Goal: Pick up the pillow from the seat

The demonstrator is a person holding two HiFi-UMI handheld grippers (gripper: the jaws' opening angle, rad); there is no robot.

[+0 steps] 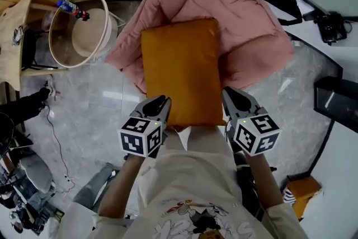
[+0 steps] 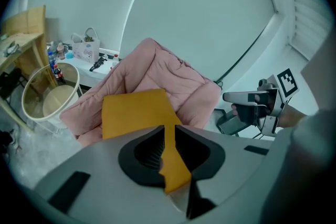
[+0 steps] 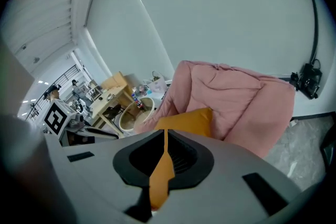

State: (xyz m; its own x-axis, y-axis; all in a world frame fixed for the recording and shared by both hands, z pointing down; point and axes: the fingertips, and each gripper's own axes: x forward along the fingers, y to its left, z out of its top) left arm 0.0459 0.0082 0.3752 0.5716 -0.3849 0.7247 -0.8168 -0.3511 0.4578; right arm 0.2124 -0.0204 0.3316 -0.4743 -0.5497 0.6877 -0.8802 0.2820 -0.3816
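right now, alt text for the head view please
Seen from above, the left gripper and right gripper each pinch a near corner of an orange pillow lying on a rumpled pink quilt.

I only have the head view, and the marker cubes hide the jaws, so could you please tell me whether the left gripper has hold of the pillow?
Observer: Yes. In the left gripper view, the left gripper has its jaws closed on a fold of the orange pillow.
Operator: And the right gripper?
Observer: The right gripper likewise pinches a thin orange fold, seen in its own view.
Operator: Is anything else caught?
Observer: No. The pink seat padding lies beyond both sets of jaws.
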